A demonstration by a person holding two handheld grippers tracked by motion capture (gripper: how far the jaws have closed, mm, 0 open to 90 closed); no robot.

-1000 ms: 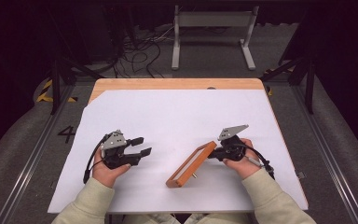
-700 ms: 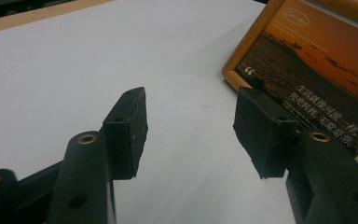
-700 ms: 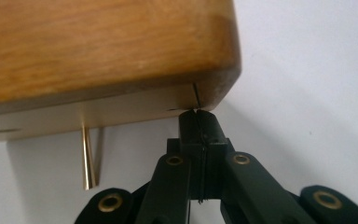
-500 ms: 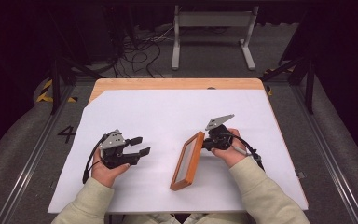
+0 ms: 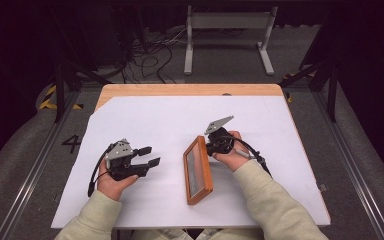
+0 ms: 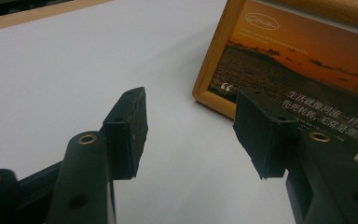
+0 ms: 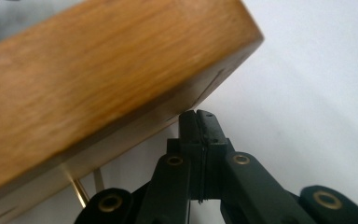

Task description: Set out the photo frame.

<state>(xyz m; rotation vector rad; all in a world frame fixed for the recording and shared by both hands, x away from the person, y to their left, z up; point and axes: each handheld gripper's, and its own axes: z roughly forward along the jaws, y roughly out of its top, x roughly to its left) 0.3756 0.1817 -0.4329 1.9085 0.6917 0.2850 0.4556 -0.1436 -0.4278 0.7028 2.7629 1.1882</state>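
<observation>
We see a wooden picture frame [image 5: 198, 170] lying on the white sheet [image 5: 180, 120] that covers the table, tilted up on its right long edge so its glass faces left and upward. We take the frame as our landmark.

Just to the right of the frame, the right gripper [image 5: 211, 145] sits against the frame's far right edge, held by the person's right hand [image 5: 230, 155]. In the right gripper view, its two black jaws are pressed flat together, tips at the underside of the frame's back edge [image 7: 98, 84]; we cannot tell whether anything thin is caught between them. A thin metal leg or clip glints below the frame in that view [image 7: 79, 191].

To the left of the frame, apart from it, the left gripper [image 5: 150, 156] rests in the person's left hand [image 5: 112, 177] with its jaws spread wide and pointing toward the frame. Nothing sits between them.

In the left gripper view, the print inside the frame [image 6: 298, 79] shows an orange sunset over dark water. A small oval logo with script lettering sits at its upper corner, too small for us to read. Lower down we read white quotation marks and two lines of Chinese characters, the first beginning 生活就像; the rest is too soft to be sure of.

On the floor left of the table, beyond the frame, a painted "4" [image 5: 72, 144] shows.
</observation>
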